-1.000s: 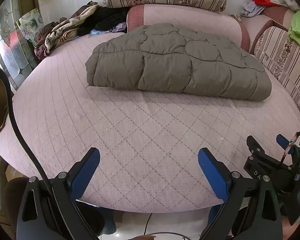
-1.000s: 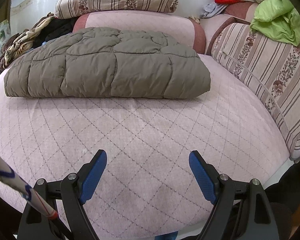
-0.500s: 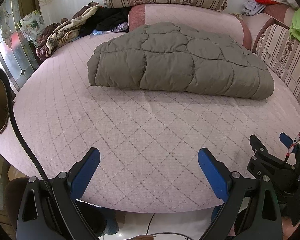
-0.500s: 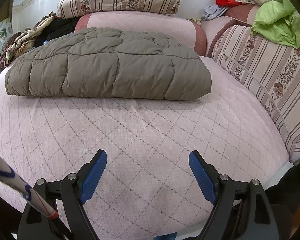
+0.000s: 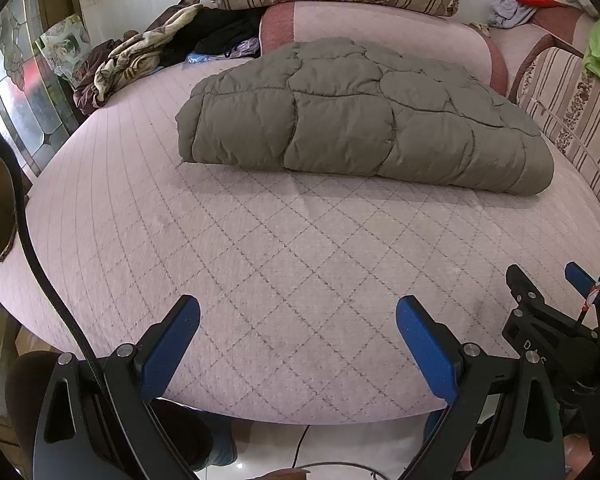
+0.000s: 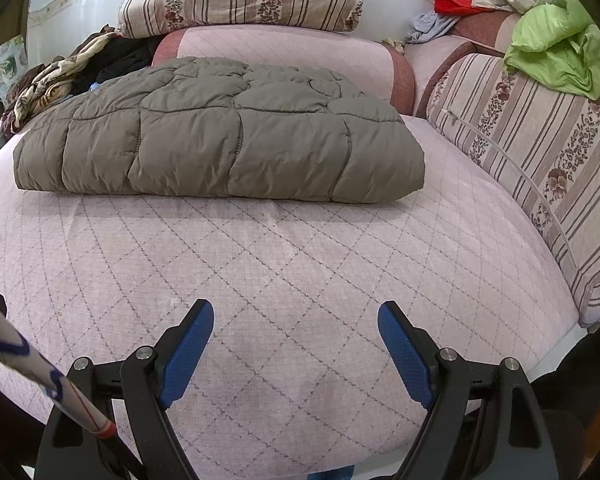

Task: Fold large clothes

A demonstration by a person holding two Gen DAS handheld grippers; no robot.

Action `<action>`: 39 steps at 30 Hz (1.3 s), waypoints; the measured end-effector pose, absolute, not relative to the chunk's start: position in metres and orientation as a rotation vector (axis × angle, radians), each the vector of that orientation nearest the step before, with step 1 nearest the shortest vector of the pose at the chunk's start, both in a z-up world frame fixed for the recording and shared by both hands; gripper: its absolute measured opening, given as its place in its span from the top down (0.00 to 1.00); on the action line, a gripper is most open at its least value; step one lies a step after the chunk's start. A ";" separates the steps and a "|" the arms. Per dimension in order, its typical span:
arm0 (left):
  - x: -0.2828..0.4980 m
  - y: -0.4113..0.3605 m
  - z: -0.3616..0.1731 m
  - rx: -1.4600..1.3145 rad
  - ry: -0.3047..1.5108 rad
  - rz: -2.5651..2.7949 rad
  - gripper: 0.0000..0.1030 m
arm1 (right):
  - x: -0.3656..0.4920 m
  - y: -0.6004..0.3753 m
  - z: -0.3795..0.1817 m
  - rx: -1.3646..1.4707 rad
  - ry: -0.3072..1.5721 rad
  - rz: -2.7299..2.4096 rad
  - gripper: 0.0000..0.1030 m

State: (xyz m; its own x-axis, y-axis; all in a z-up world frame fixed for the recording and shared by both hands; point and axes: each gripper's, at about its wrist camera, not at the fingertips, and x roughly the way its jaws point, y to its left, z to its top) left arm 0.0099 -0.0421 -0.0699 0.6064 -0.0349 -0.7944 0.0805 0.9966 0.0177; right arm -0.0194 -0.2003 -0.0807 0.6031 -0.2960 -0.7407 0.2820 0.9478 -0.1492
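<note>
Tools (image 5: 298,330) (image 6: 296,338) agape (jacket (image 6: 220,132) apart)

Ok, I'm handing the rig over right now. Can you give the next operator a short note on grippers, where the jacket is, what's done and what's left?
Left gripper: open, empty, hovering over the near edge of the bed.
Right gripper: open, empty, also over the near edge.
Grey quilted jacket: lies on the bed ahead of both grippers, clear of them, already folded into a compact rectangular bundle.
Done: the jacket looks folded; no sleeves or hood stick out in either view.
Left: probably nothing on this piece. Loose clothes are piled at the far left of the bed, and a green garment lies on the striped cushion to the right.
</note>
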 end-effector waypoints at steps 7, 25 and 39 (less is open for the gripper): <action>0.010 -0.042 -0.070 0.054 0.923 -0.072 0.05 | -0.020 -0.200 -0.081 -0.020 0.859 -0.330 0.15; 0.013 -0.042 -0.079 0.049 0.954 -0.076 0.05 | -0.020 -0.194 -0.084 -0.045 0.853 -0.325 0.15; 0.008 -0.044 -0.072 0.063 0.932 -0.075 0.05 | -0.026 -0.199 -0.078 -0.026 0.834 -0.322 0.15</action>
State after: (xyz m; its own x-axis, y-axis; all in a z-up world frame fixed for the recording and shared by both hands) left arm 0.0077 -0.0436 -0.0722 0.5940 -0.0374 -0.8036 0.0917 0.9956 0.0214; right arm -0.0259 -0.1994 -0.0780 0.6263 -0.2912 -0.7231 0.2709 0.9511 -0.1484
